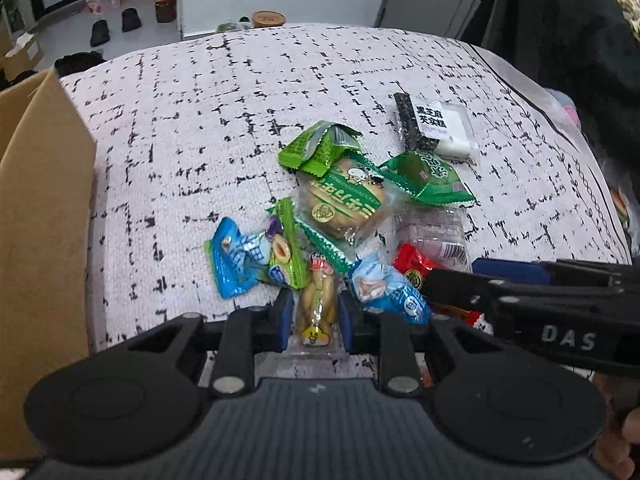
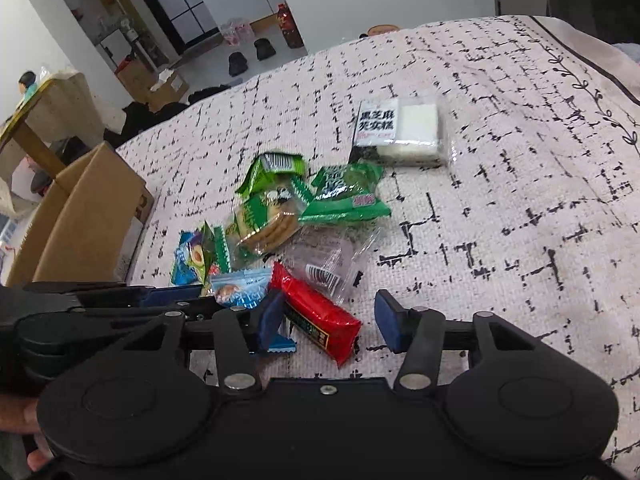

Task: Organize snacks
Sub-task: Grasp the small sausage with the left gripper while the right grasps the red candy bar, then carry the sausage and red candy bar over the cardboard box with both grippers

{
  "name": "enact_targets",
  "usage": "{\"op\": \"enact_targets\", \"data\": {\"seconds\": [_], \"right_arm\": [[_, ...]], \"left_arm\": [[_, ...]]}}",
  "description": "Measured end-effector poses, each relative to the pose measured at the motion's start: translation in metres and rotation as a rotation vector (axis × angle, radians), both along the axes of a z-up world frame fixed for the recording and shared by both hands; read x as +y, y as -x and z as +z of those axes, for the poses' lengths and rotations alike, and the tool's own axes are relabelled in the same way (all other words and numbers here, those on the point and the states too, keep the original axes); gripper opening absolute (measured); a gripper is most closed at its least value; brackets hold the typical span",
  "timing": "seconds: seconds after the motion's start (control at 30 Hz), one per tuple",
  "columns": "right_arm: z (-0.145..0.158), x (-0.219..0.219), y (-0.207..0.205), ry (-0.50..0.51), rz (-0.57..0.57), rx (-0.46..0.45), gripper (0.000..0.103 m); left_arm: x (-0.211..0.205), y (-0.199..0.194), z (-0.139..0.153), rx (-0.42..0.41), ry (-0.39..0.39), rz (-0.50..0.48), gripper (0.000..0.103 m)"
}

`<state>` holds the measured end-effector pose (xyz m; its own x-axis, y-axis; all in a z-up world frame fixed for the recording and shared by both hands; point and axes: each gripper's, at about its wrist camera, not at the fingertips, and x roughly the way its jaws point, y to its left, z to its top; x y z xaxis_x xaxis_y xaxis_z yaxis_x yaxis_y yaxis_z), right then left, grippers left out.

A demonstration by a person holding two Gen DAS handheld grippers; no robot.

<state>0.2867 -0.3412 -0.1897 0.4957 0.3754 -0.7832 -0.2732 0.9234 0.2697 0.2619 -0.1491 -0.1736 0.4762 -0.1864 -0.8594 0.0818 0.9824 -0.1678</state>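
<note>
Standing beside snack pile, cardboard box, contents unseen

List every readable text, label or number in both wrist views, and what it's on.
"DAS": white letters on the right gripper, seen from the left wrist.
"黑芝麻 芡实糕": black print on the white label of the clear-wrapped white cake pack.
Green biscuit wrapper: large characters, upside down, not legible.
Barcodes on the clear wrapper and the green wrapper: digits too small.
Red packet: print blurred.
</note>
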Motion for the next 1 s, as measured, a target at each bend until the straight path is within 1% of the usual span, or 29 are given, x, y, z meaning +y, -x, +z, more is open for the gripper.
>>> {"op": "enact_targets", "data": {"seconds": [0.03, 0.07, 0.13, 0.17, 0.2, 0.23, 0.3, 0.33, 0.37, 0.4, 0.57, 0.7, 0.87, 1.0], "right_arm": [[-0.001, 0.001, 0.000, 0.006, 0.002, -0.004, 0.051], [-0.001, 0.003, 0.001, 0.011, 0.005, -0.009, 0.051], [-0.001, 0.006, 0.003, 0.032, 0.017, -0.015, 0.045], [-0.001, 0.007, 0.004, 0.035, 0.028, -0.012, 0.038], [0.000, 0.009, 0.005, 0.035, 0.038, -0.006, 0.034], [0.001, 0.010, 0.007, 0.033, 0.046, -0.002, 0.031], [0.002, 0.011, 0.009, 0.023, 0.056, 0.015, 0.024], [0.003, 0.011, 0.011, 0.009, 0.054, 0.029, 0.022], [0.003, 0.010, 0.013, -0.002, 0.053, 0.038, 0.018], [0.005, 0.010, 0.016, -0.007, 0.055, 0.042, 0.017], [0.016, 0.010, 0.028, -0.012, 0.050, 0.018, 0.016], [0.028, 0.010, 0.034, -0.013, 0.046, -0.022, 0.016], [0.041, 0.014, 0.039, -0.003, 0.032, -0.050, 0.016], [0.054, 0.022, 0.041, -0.002, 0.020, -0.082, 0.016]], "left_arm": [[-0.001, 0.002, 0.000, -0.008, -0.005, -0.003, 0.020], [-0.001, 0.004, 0.000, -0.012, -0.009, -0.005, 0.019], [0.000, 0.007, 0.001, -0.011, 0.009, -0.003, 0.018], [0.000, 0.009, 0.003, -0.013, 0.015, -0.004, 0.018], [0.000, 0.011, 0.004, -0.017, 0.022, -0.006, 0.018], [0.000, 0.012, 0.005, -0.016, 0.025, -0.009, 0.018], [0.000, 0.015, 0.006, -0.009, 0.029, -0.022, 0.017], [0.000, 0.017, 0.007, -0.007, 0.032, -0.024, 0.017], [0.001, 0.019, 0.008, -0.006, 0.035, -0.025, 0.017], [0.003, 0.021, 0.010, -0.009, 0.042, -0.027, 0.017], [0.012, 0.027, 0.024, -0.042, 0.060, -0.025, 0.017], [0.018, 0.027, 0.037, -0.077, 0.069, -0.017, 0.017], [0.021, 0.027, 0.049, -0.097, 0.060, -0.016, 0.017], [0.028, 0.026, 0.062, -0.129, 0.057, -0.011, 0.017]]}}
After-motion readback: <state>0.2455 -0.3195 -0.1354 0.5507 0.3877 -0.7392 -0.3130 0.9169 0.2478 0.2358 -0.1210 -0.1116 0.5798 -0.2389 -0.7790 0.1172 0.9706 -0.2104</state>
